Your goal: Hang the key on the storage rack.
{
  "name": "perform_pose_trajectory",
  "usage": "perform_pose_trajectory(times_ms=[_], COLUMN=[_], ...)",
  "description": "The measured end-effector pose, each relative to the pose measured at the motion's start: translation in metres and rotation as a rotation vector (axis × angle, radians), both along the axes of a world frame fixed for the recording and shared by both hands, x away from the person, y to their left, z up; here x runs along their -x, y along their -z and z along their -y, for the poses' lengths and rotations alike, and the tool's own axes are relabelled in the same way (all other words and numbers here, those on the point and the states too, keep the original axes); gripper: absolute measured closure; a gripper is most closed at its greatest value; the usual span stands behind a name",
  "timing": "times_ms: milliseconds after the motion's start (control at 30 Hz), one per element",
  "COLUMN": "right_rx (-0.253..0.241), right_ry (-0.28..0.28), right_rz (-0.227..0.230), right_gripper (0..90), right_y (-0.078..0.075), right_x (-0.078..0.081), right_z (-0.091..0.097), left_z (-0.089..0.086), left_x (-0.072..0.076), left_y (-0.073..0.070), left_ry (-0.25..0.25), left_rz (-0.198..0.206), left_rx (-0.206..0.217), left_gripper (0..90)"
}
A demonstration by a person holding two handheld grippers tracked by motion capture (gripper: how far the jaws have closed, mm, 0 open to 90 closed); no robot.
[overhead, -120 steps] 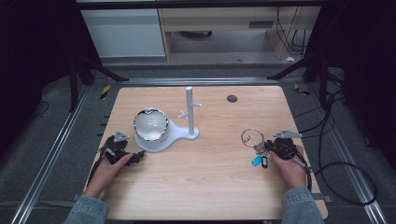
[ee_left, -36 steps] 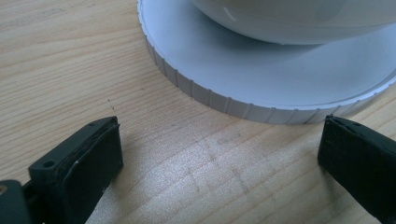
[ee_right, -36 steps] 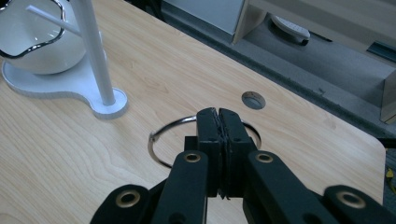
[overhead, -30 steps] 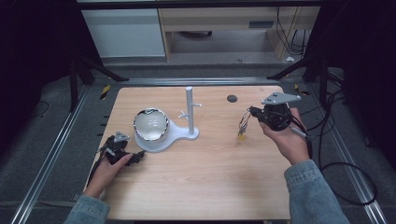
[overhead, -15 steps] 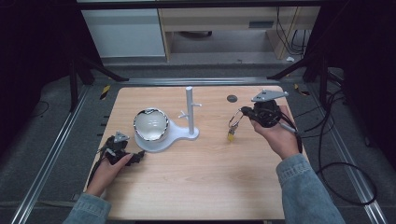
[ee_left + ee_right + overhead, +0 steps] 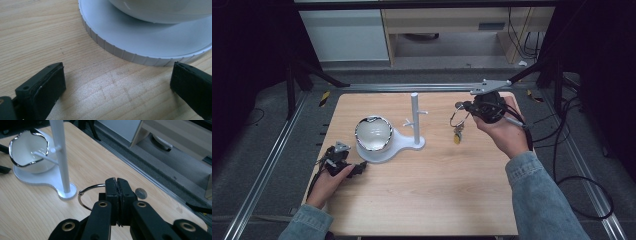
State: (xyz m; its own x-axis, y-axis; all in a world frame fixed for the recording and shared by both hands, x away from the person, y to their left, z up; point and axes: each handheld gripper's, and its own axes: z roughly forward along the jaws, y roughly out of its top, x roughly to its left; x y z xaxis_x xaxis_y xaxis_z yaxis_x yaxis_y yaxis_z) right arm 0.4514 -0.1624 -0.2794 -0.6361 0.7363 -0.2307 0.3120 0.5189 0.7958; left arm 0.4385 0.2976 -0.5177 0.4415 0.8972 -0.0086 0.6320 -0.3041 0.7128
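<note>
High view: the right gripper [image 6: 468, 106], lifted above the table [image 6: 422, 200], is clamped on a key ring [image 6: 457, 118] whose keys [image 6: 457, 134] dangle below the fingertips. A white stand [image 6: 414, 120] with short pegs rises to the left of those fingertips, with open table between. My reading is that the step in hand is carrying the ring to the stand to hang it; the next move calls for lining the ring's opening up with a peg's tip and slipping it on. The left gripper [image 6: 360, 168] rests on the table with its fingertips just short of the stand's round base, which carries a white bowl [image 6: 373, 133]; nothing can be made out in the bowl from this angle.

Left gripper view: the fingers [image 6: 47, 87] stand wide apart with bare wood between them. Just beyond them lies the ribbed edge of the base [image 6: 120, 51].

Right gripper view: the fingers [image 6: 111, 192] are pressed together on the ring [image 6: 86, 192], whose loop sticks out to their left. The stand's post [image 6: 61, 157] and one peg [image 6: 43, 155] lie farther left, and the bowl [image 6: 27, 150] beyond looks empty.
</note>
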Motion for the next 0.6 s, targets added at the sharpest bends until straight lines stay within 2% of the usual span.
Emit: perform_pose_trajectory(times_ms=[233,600], right_rx=[0.007,-0.009], right_ry=[-0.042,-0.084], right_rz=[0.008,0.013], right_gripper=[88.8,88.8], right_y=[-0.014,-0.017], right_x=[-0.005,-0.012], right_z=[-0.021,-0.042], left_z=[-0.001,-0.001], left_x=[0.000,0.000], left_y=[0.001,0.001], left_ry=[0.005,0.011], left_rz=[0.008,0.009], left_rx=[0.003,0.002], left_gripper=[0.0,0.0])
